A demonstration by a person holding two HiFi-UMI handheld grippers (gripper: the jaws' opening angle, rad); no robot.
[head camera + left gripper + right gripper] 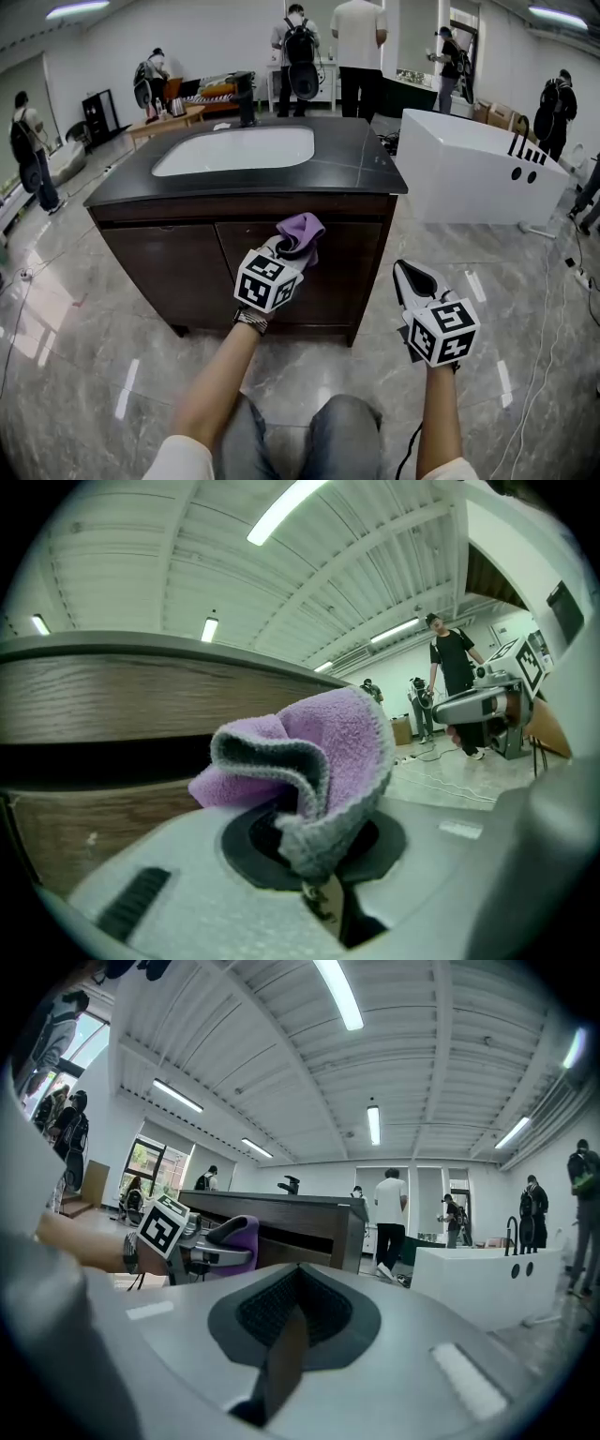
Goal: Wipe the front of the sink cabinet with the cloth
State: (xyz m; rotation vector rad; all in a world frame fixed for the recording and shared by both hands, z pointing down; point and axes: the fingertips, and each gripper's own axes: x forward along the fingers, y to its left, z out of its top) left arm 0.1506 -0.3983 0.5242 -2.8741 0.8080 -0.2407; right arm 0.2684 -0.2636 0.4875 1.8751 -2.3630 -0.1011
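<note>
Dark sink cabinet stands on the tile floor, white basin set in its top. Left gripper is up at the door's top edge, clamped on the purple cloth. Cloth looks pressed to the wood, contact unclear. Right gripper is off to the side, jaws closed, empty.

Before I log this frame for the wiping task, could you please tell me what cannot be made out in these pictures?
- Contact: in the head view the cloth and left gripper cover that spot of the cabinet front, so whether they are touching or apart cannot be told.
- Jaws' tips: in the left gripper view the cloth wraps over them.
- Things on the far table: too small in the head view.
</note>
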